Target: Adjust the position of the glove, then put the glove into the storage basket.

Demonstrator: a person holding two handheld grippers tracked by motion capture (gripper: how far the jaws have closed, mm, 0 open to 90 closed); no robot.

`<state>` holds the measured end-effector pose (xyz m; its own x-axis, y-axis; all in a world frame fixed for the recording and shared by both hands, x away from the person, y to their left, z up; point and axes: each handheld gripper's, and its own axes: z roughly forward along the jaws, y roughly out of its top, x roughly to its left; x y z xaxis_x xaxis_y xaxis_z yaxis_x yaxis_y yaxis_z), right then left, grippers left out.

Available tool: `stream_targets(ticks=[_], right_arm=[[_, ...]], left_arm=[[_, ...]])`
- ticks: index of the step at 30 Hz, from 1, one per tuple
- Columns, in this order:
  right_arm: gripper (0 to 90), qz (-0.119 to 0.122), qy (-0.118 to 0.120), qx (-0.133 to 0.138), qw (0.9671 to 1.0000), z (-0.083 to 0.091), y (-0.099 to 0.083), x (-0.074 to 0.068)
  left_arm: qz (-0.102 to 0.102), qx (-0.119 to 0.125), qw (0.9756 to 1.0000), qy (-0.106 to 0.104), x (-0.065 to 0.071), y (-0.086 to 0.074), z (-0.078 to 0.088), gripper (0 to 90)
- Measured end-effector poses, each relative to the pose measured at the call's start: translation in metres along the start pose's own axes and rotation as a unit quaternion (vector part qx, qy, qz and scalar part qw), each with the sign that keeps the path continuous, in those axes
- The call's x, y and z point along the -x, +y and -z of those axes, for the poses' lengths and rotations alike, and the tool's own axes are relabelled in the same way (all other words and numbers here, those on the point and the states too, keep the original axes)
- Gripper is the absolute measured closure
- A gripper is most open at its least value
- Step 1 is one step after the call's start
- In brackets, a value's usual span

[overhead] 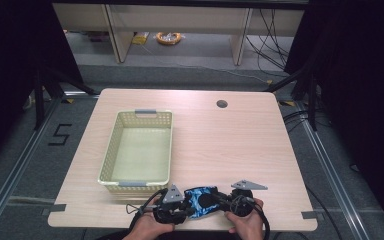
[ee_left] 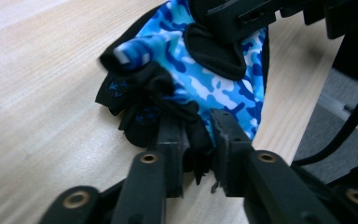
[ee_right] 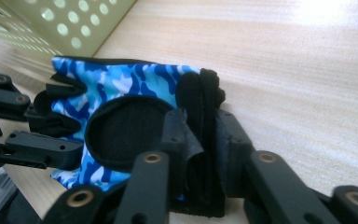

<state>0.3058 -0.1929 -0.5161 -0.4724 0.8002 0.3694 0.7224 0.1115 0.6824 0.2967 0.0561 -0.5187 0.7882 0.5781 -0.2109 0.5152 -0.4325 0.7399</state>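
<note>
Here the blue camouflage-print fingerless glove of stretchy fabric with black trim and a round black palm patch [overhead: 203, 199] lies at the near edge of the pale wooden table [overhead: 230, 145], stretched between the two grippers. The left gripper [ee_left: 198, 140] has its jaws nearly together, pinching the bunched black finger stubs of the glove between the pads. The right gripper [ee_right: 200, 140] is likewise almost closed, nipping the black cuff edge at the opposite end. In the high view the left gripper [overhead: 182, 202] and right gripper [overhead: 220, 201] face each other with the glove touching both sets of fingers.

Several things could go wrong from here, as I judge it. Each grip bites only a thin fold of soft cloth at the very tips, so a pull apart or a quick lift could let one end slide out, leaving the glove dangling from the other fingers. The glove also sits close to the table's near edge, so a dropped end might slip off.

Beyond the left fingers, just past the glove, stands the pale yellow perforated plastic basket with grey handles [overhead: 111, 150]; it holds nothing. A low carry could catch the glove on its near wall.
</note>
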Motion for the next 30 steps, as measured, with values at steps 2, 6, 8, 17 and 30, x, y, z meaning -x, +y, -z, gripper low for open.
stream_targets(ticks=[2,6,8,17,30], right_arm=[[78.0,0.001,0.003,0.003,1.0000,0.001,0.000,0.000],[80.5,0.002,0.010,0.014,0.9999,0.004,0.000,0.000],[81.0,0.004,0.009,0.024,0.9997,0.007,0.002,0.000],[81.2,0.003,0.019,0.043,0.9989,0.013,0.003,-0.005],[81.0,0.022,0.016,0.058,0.9979,0.019,0.009,-0.018]], left_arm=[[0.012,0.007,0.9999,-0.006,0.000,-0.001,-0.001,77.1],[0.009,0.008,0.9999,-0.002,0.001,0.000,0.000,78.9],[0.012,0.016,0.9998,0.001,0.000,0.001,0.001,79.4],[0.010,0.022,0.9997,-0.001,-0.003,0.005,0.005,79.6],[0.001,0.039,0.9992,-0.004,-0.002,0.009,0.018,79.4]])
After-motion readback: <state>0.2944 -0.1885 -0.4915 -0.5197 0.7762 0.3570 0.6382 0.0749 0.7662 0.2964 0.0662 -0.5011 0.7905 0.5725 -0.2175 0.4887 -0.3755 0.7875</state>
